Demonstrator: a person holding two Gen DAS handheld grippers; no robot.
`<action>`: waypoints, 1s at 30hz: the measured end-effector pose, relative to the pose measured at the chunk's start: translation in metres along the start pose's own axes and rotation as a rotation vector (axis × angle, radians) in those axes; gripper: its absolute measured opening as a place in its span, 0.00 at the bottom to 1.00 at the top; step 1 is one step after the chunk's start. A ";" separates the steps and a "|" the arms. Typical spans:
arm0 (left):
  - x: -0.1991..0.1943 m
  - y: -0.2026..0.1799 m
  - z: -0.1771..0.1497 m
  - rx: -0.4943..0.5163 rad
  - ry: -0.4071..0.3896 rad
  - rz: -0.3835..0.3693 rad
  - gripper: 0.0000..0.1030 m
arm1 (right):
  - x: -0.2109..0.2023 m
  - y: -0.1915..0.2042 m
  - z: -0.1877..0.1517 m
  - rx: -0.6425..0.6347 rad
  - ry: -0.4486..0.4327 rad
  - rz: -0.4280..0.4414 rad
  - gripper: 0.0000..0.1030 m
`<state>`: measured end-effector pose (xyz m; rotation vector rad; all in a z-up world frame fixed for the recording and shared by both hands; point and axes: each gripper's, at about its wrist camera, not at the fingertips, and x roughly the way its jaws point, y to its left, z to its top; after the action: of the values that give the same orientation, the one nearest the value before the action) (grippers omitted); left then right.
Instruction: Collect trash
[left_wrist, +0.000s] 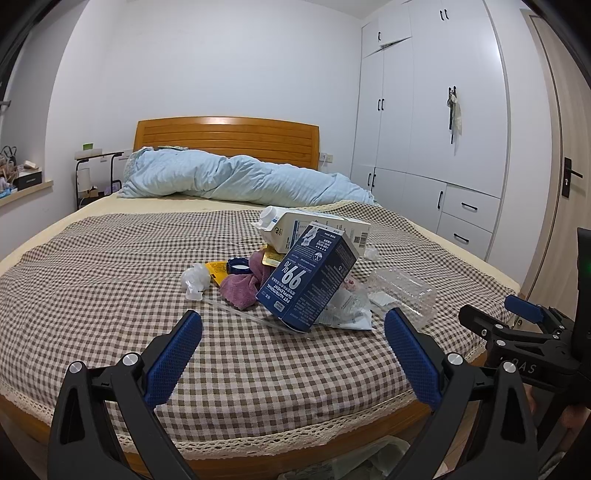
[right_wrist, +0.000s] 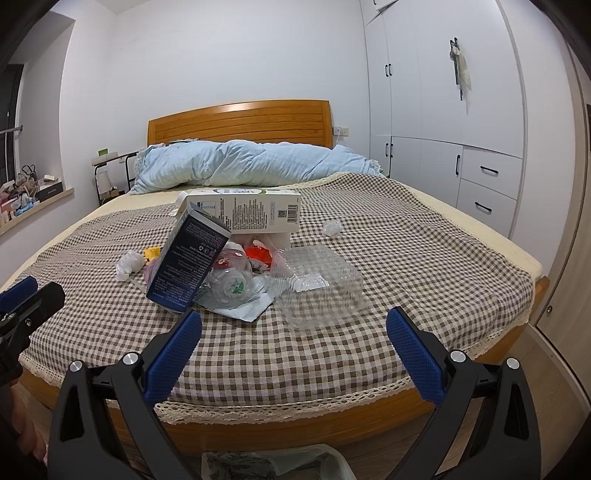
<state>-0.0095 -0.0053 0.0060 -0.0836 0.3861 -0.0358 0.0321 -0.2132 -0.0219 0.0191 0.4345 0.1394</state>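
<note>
1. Step: pre-grasp. Nothing picked yet; the whole trash pile sits on the bed (left_wrist: 110, 258), ahead of both sets of fingers.
2. Left gripper (left_wrist: 293, 334): fingers spread wide, empty, hovering over the near edge of the bed. The dark blue box (left_wrist: 308, 282) stands tilted just beyond the fingertips, slightly right of centre between them.
3. Right gripper (right_wrist: 293, 332): fingers also wide apart, empty. The clear plastic clamshell (right_wrist: 319, 288) lies just ahead, between the fingertips and closest to them.
4. Further out past the box: white carton (right_wrist: 251, 214) lying on its side across the pile, with crumpled clear wrap (right_wrist: 231, 284) and a torn pouch (right_wrist: 247, 310) under the box.
5. Left of the left fingers' line: white tissue wad (left_wrist: 194, 278), blue lid (left_wrist: 238, 265), purple cloth (left_wrist: 242, 286). A stray white wad (right_wrist: 331, 228) sits apart, beyond the clamshell.
6. Pose: both grippers level, side by side, pointing at the headboard end; right one visible off the left's right finger.
7. A bag (right_wrist: 273, 463) shows below the fingers at floor level, probably the drop target.
8. Next move, my call: right advances and closes on the clamshell wall; thin, springy plastic, so grip gently.
</note>
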 end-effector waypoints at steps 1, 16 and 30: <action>-0.001 -0.001 0.001 0.001 -0.002 0.000 0.93 | 0.000 -0.001 0.000 0.010 -0.004 -0.001 0.94; 0.017 0.000 0.005 -0.036 0.007 -0.006 0.93 | 0.008 -0.034 -0.001 0.176 -0.057 0.092 0.94; 0.027 0.015 0.021 -0.098 -0.082 -0.041 0.93 | 0.046 -0.075 -0.006 0.493 0.053 0.116 0.94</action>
<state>0.0236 0.0104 0.0145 -0.1889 0.3041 -0.0536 0.0805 -0.2816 -0.0501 0.5261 0.5127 0.1441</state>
